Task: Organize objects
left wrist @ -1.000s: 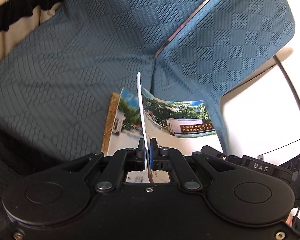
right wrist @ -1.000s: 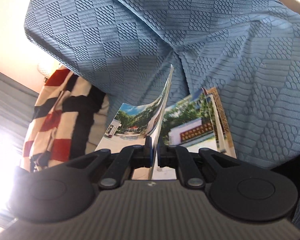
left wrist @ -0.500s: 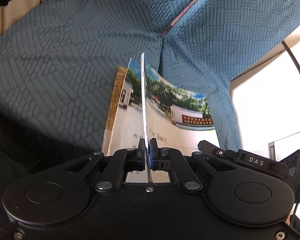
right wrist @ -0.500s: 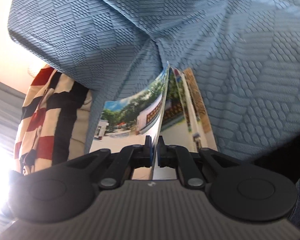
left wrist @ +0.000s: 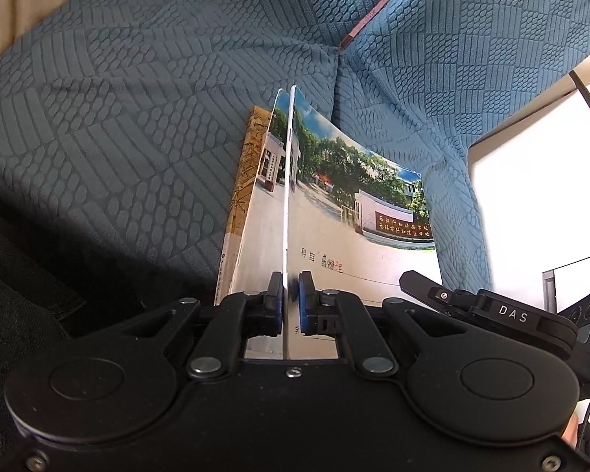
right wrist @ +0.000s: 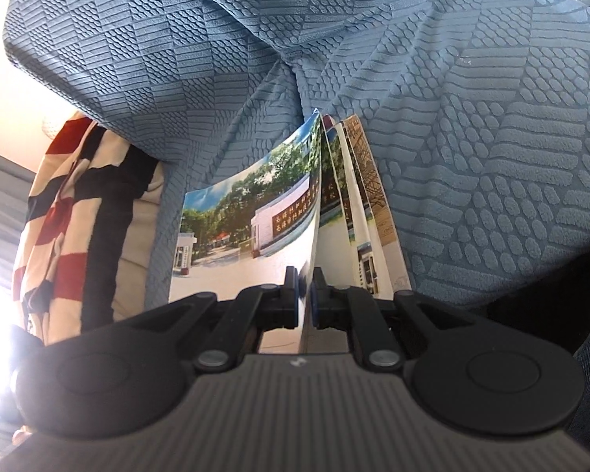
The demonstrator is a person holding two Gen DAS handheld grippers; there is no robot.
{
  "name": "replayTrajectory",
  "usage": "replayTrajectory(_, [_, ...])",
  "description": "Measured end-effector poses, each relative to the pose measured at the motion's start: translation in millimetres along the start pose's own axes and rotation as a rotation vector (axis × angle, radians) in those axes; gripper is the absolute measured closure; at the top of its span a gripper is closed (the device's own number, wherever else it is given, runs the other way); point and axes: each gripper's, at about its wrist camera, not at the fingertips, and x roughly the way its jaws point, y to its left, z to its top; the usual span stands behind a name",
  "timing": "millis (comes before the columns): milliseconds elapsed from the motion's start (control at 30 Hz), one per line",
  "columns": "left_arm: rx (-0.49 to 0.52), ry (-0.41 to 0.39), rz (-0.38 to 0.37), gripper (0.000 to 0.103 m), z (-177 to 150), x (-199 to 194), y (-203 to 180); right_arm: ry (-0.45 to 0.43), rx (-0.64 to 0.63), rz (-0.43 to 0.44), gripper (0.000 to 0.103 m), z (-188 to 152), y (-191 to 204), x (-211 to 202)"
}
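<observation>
A thin notebook [left wrist: 358,244] has a photo cover showing a white gate, green trees and blue sky; it stands on edge and bends a little; it sits on top of a few more notebooks [right wrist: 367,212] stacked flat on a blue patterned sofa; the lowest one [left wrist: 242,196] has a yellow-brown cover and sticks out at the side.

Blue textured sofa cover [left wrist: 145,126], red, black and cream striped cushion [right wrist: 78,204] beside it
</observation>
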Motion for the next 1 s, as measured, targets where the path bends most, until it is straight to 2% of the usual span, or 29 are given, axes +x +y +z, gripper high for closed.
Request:
replayTrajectory(133, [0.010, -0.007, 0.008, 0.093, -1.2, -5.1, -1.3, -0.004, 0.018, -0.007, 0.085, 0.3, -1.1, -1.8])
replayTrajectory(167, [0.014, -0.008, 0.012, 0.091, -1.4, -6.9, -1.9, -0.007, 0.026, -0.010, 0.081, 0.1, -1.6, -3.6])
replayTrajectory(200, [0.019, -0.009, 0.016, 0.085, -1.3, -9.1, -2.3, -0.011, 0.031, -0.011, 0.073, 0.4, -1.6, -6.1])
replayTrajectory(233, [0.026, -0.011, 0.022, 0.084, -0.8, -11.4, -2.4, -0.017, 0.031, -0.016, 0.067, 0.6, -0.7, -9.2])
replayTrajectory(300, [0.027, -0.023, 0.037, 0.082, 0.8, -18.0, -1.7, -0.023, 0.013, -0.039, 0.065, 1.7, 2.7, -15.5])
replayTrajectory(467, [0.075, -0.060, 0.062, 0.082, 1.4, -40.8, -9.4, -0.051, -0.039, -0.066, 0.064, 6.6, 15.3, -38.2])
replayTrajectory(600, [0.126, -0.110, 0.066, 0.082, 0.3, -66.5, -26.0, -0.091, -0.134, -0.085, 0.064, 10.2, 41.0, -62.4])
replayTrajectory(1000, [0.266, -0.272, 0.057, 0.079, -2.3, -150.1, -87.9, -0.249, -0.358, -0.060, 0.064, 9.1, 124.2, -146.6])
